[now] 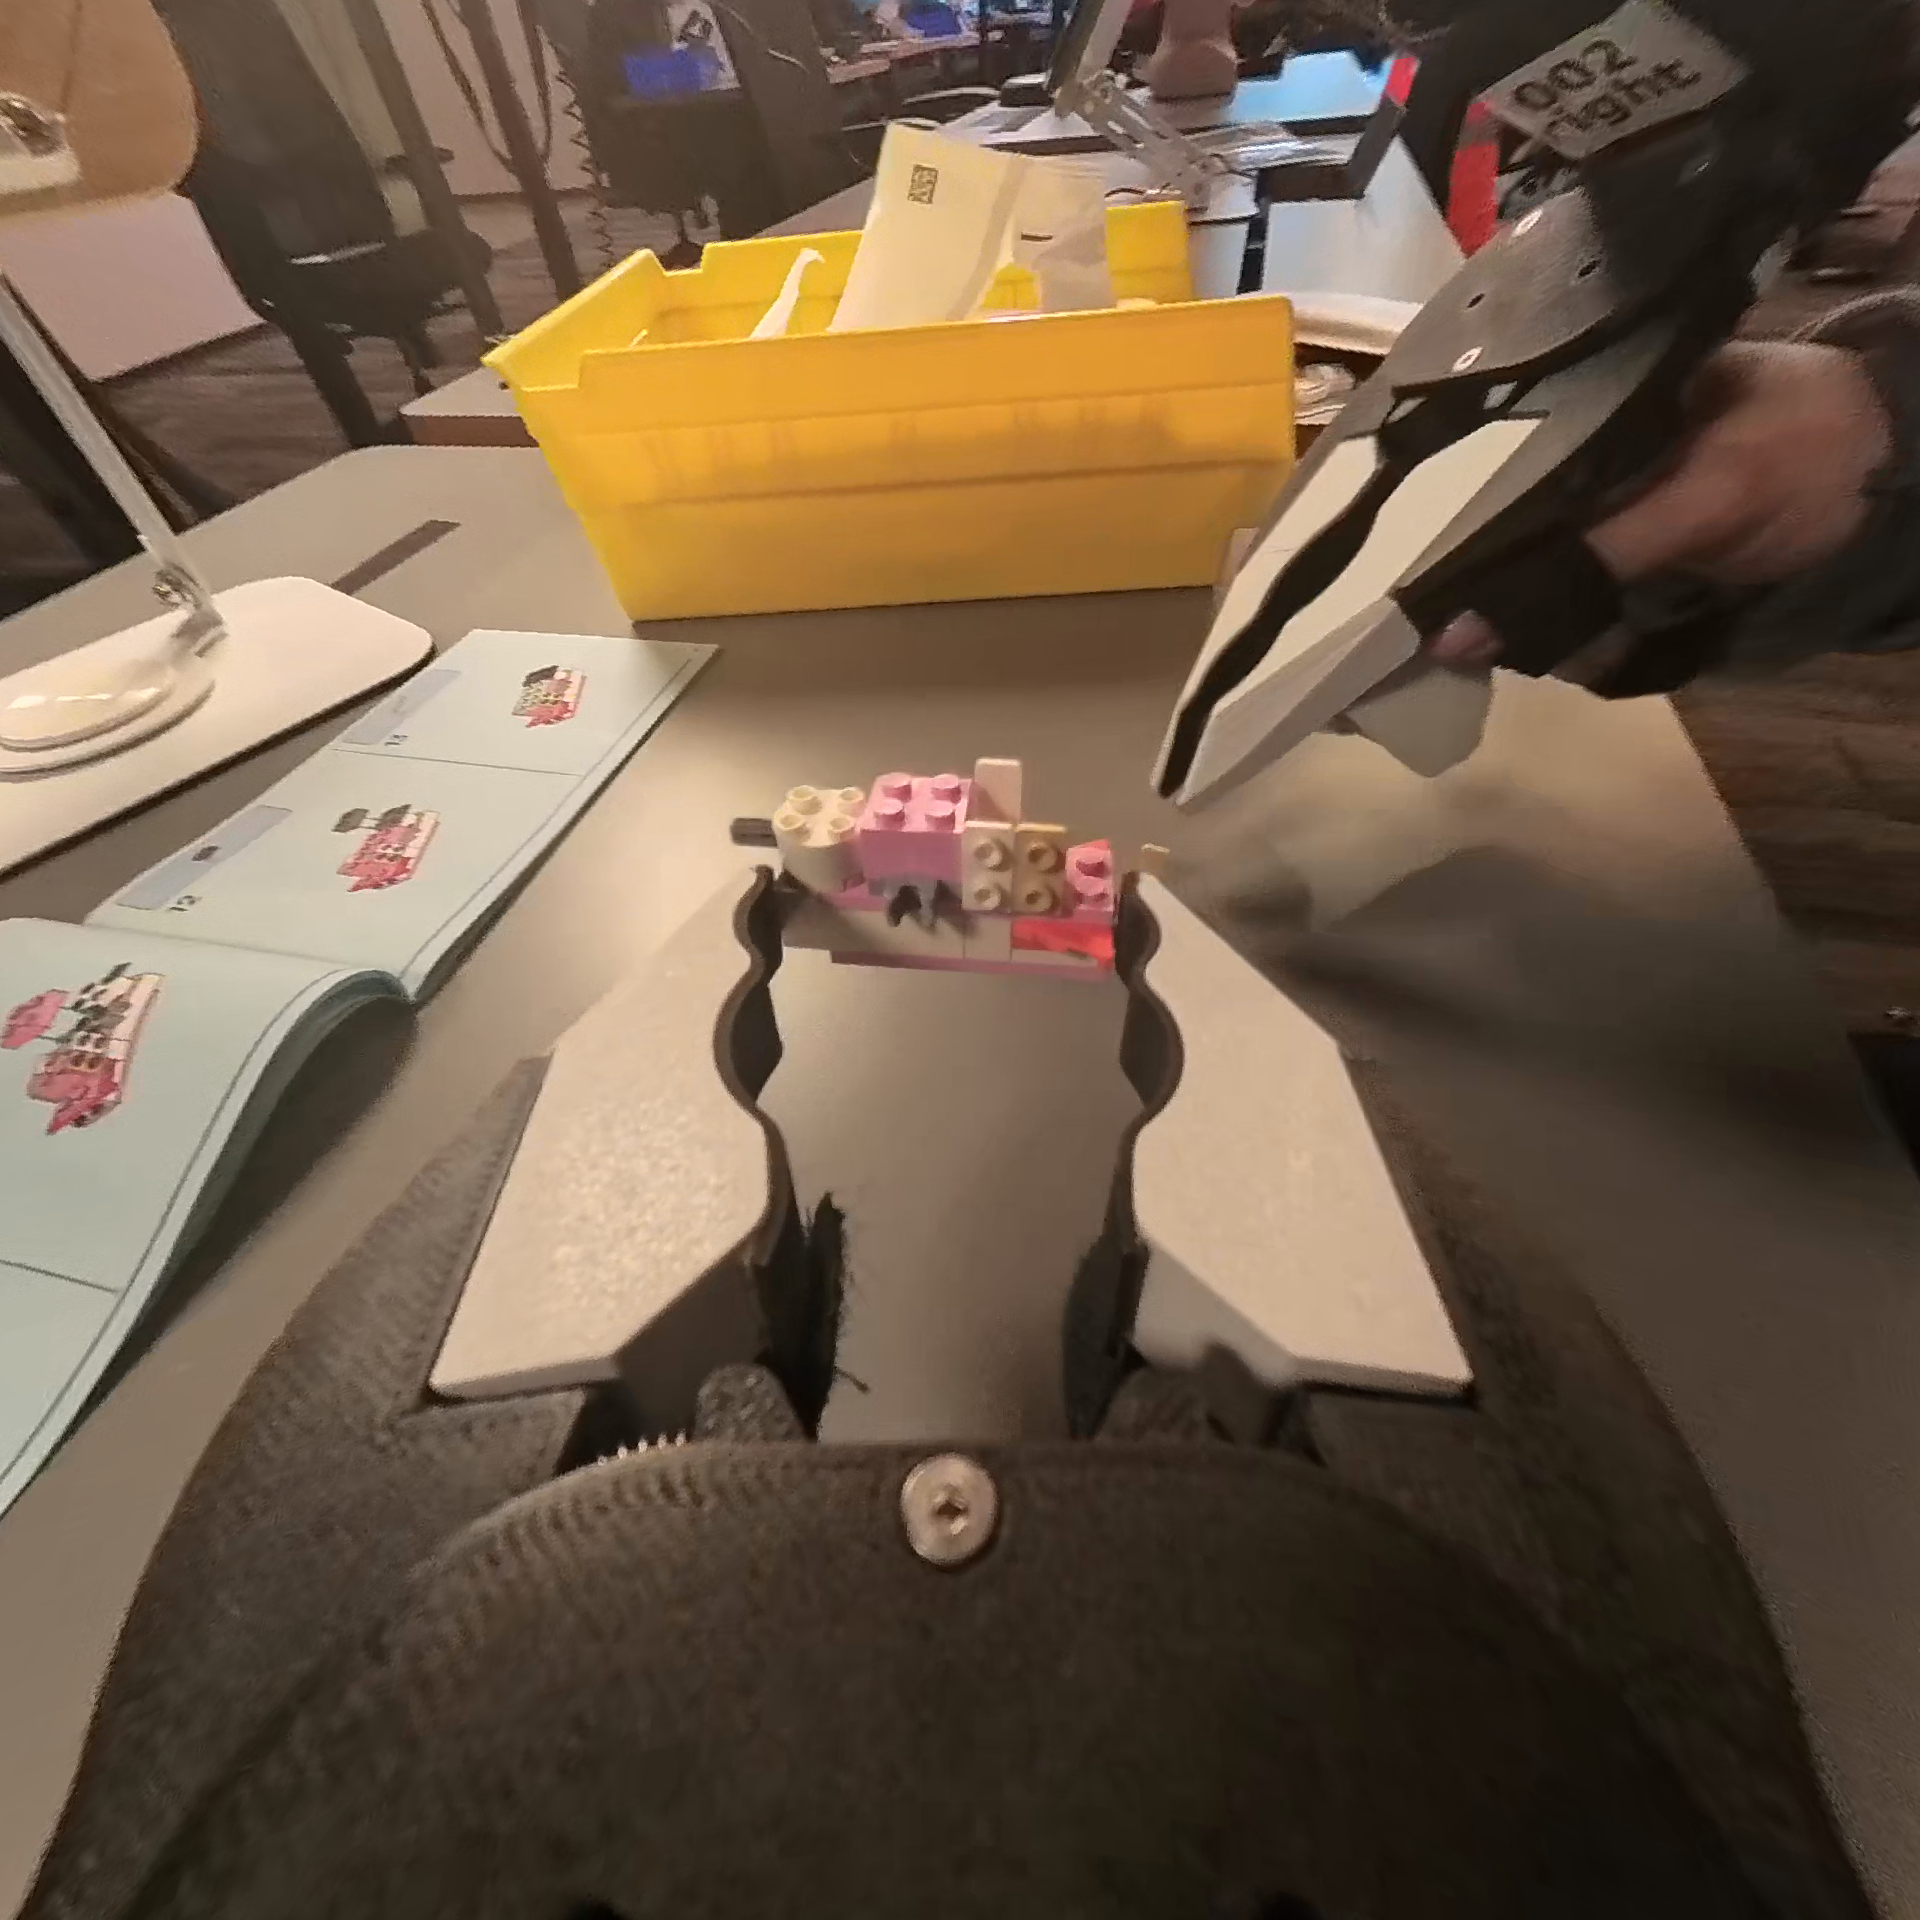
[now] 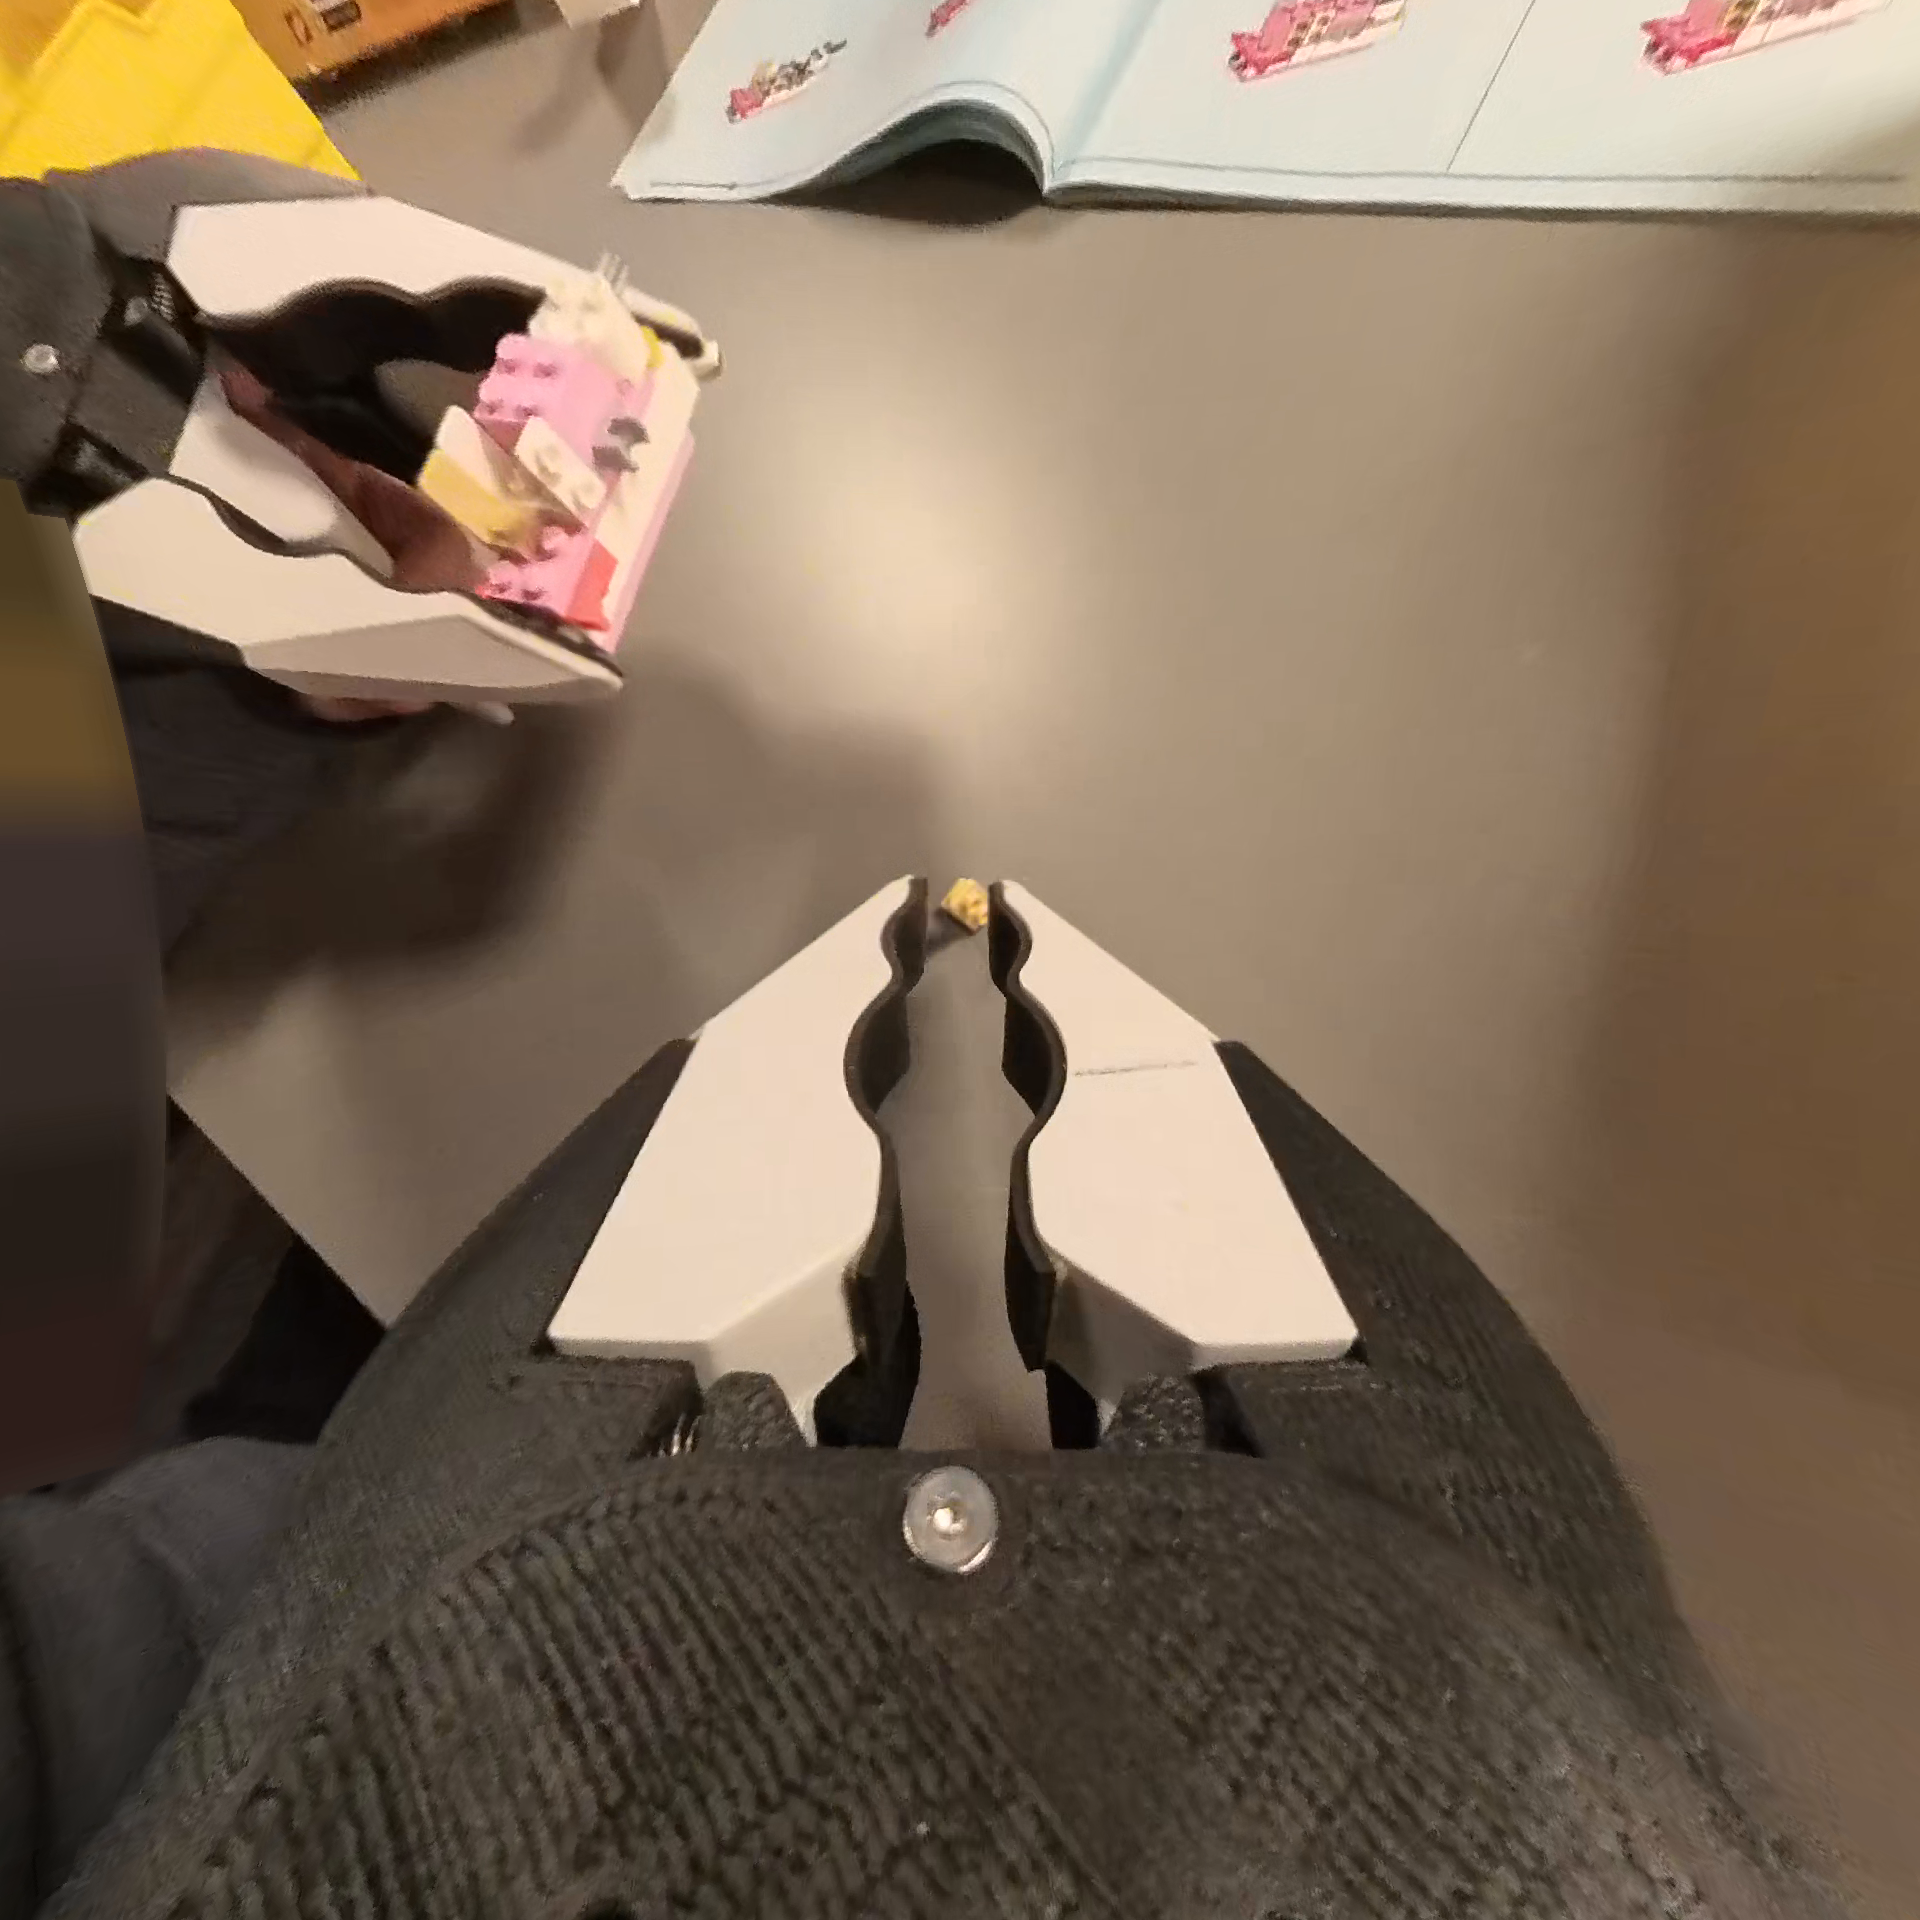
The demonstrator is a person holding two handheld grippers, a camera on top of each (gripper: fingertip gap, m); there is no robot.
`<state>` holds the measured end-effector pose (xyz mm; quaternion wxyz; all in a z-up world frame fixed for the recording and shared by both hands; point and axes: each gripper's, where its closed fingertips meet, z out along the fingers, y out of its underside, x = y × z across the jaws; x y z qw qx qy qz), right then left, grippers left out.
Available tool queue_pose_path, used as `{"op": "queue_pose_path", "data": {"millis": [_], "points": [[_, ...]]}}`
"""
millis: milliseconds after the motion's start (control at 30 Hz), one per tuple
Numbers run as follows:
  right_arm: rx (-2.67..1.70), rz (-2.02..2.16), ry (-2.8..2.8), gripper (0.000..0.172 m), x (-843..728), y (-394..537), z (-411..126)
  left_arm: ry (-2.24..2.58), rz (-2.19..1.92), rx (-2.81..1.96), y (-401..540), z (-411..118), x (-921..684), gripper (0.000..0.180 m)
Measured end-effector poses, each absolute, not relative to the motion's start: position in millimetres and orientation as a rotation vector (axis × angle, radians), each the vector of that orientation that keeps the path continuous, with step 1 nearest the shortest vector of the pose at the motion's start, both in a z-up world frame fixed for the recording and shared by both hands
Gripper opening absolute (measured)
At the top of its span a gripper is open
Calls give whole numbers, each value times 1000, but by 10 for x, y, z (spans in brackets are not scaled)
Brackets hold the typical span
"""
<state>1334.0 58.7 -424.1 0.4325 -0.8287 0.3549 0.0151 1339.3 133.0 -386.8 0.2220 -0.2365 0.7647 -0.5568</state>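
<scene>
Left gripper (image 1: 940,904) clamps a pink, cream and red toy-brick model (image 1: 951,873) end to end between its fingertips, studs upward, lifted clear of the grey table (image 1: 935,686). Right gripper (image 2: 954,902), nearly closed, has a tiny yellow piece (image 2: 964,900) at its tips; whether it is pinched cannot be told. An open pale-blue instruction booklet (image 1: 312,894) lies beside them.

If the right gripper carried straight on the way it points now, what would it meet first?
Probably the grey tabletop: the right gripper angles down at bare surface, a tiny yellow piece between its jaws. Depth is uncertain.
</scene>
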Motion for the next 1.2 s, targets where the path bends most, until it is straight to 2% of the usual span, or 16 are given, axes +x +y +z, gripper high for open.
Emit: {"op": "queue_pose_path", "data": {"millis": [233,367,433,600,667,833,1200], "points": [[-2134,17,907,13,13354,646,-4392,2088,-1445,-623,1343,-3894,13426,64],[-2162,11,882,1,13368,650,-4444,2081,-1442,-621,1343,-3891,13429,65],[-2090,-9,839,1,13391,722,-4288,2059,-1450,-621,1338,-3866,13433,65],[-1810,-192,627,1,13368,1039,-3440,1889,-1445,-558,1326,-3699,13438,64],[-1779,-220,572,1,13294,1156,-3292,1844,-1402,-527,1325,-3668,13440,64],[-1829,-286,556,1,13268,1281,-3410,1742,-1333,-511,1390,-3560,13454,64],[-1653,-261,615,1,13324,1382,-3409,1656,-1180,-482,1476,-3506,13489,64]]}}
